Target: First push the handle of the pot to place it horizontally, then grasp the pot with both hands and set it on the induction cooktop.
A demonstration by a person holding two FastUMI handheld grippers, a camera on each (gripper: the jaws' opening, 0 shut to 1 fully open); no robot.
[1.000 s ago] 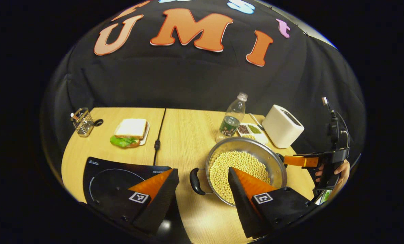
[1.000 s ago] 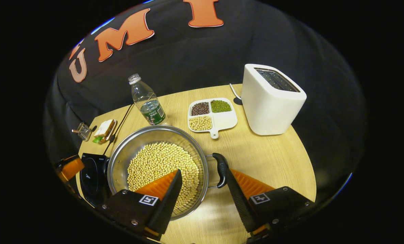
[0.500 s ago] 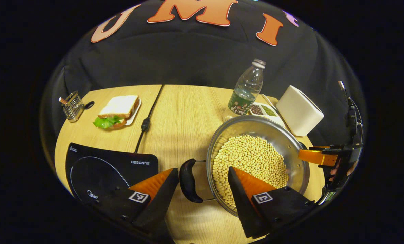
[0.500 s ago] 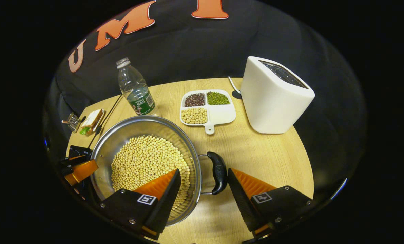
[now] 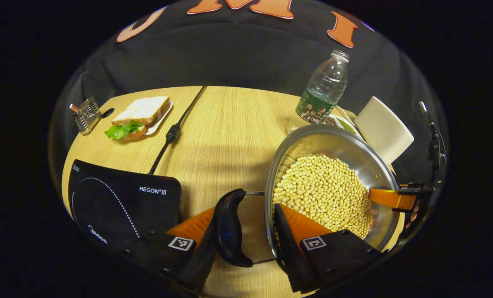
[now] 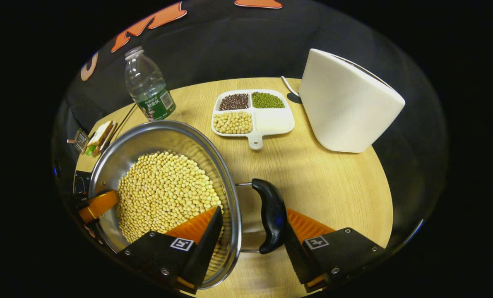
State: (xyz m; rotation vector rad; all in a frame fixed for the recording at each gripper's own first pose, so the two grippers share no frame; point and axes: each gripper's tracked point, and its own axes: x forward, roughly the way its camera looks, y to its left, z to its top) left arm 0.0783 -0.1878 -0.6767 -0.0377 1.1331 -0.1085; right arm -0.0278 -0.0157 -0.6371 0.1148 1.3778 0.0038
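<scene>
A steel pot full of pale beans rests on the wooden table, right of the black induction cooktop. Its near black handle lies between the fingers of my left gripper, which is open; one finger is outside the handle, the other over the beans inside the rim. In the right gripper view the pot is at left, and its other handle sits inside my open right gripper, one finger over the beans. Each view shows the other gripper at the pot's far side.
A water bottle, a divided dish of beans and a white toaster stand behind the pot. A sandwich on a plate, a wire holder and a black cable lie at the far left.
Both grippers have moved forward and lower onto the pot. Each handle, which was ahead of the fingertips, now sits between the fingers. The jaws stay as wide as before.
</scene>
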